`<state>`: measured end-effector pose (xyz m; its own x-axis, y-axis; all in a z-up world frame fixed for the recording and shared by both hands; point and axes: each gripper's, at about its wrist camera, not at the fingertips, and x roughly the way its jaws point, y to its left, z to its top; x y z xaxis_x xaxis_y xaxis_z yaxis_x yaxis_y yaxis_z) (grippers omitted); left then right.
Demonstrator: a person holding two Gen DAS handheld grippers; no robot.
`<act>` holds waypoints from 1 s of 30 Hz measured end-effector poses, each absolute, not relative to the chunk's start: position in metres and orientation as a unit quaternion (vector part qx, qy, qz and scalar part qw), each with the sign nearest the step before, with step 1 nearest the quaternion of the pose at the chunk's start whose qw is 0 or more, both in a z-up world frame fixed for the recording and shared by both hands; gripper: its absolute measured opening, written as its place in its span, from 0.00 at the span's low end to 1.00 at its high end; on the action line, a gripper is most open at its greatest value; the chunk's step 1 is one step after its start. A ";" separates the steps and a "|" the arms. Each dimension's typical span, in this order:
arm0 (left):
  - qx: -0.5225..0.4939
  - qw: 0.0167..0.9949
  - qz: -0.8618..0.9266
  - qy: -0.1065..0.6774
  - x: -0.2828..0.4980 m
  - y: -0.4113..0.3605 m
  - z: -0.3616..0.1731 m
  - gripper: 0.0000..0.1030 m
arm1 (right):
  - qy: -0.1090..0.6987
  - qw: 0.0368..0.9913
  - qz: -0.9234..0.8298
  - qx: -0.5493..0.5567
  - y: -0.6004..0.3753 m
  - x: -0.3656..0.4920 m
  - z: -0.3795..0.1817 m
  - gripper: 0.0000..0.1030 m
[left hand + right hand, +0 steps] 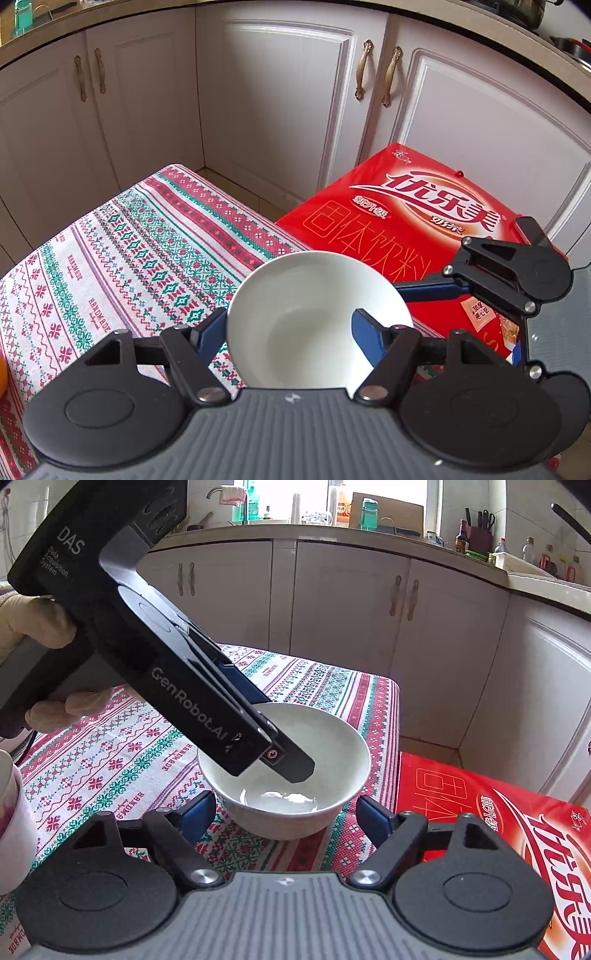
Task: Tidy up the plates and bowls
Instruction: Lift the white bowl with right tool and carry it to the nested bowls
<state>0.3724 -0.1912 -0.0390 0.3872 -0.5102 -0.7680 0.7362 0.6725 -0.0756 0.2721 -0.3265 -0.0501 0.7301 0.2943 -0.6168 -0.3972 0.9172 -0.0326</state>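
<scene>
I am handling 1 white bowl (284,771) at the near corner of the patterned tablecloth (122,746), next to the red carton (491,812).

Left gripper (288,326): I am reaching into the bowl with 1 finger (369,328) inside against the wall and the other finger (210,332) outside the rim. The jaws are standing moderately apart with the bowl wall between them; I judge the wall pinched, though the outer contact is partly hidden.

Right gripper (284,812): I am holding it wide open, a finger on each side of the bowl's base, gripping nothing.

Step in hand, as I judge it: securing the bowl for transfer. No plates or stack are showing in either view.

Next move calls for: keeping the left pinch firm, holding the bowl level, and keeping the right jaws clear.
</scene>
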 end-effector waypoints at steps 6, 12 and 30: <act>0.135 0.819 -0.378 0.409 0.376 -0.189 -0.040 0.63 | 0.318 0.925 0.190 -0.082 -0.326 0.276 -0.049 0.82; 0.135 0.818 -0.378 0.412 0.377 -0.190 -0.040 0.63 | 0.320 0.925 0.189 -0.082 -0.327 0.277 -0.049 0.81; 0.132 0.817 -0.380 0.413 0.355 -0.182 -0.027 0.63 | 0.325 0.921 0.194 -0.090 -0.319 0.258 -0.036 0.81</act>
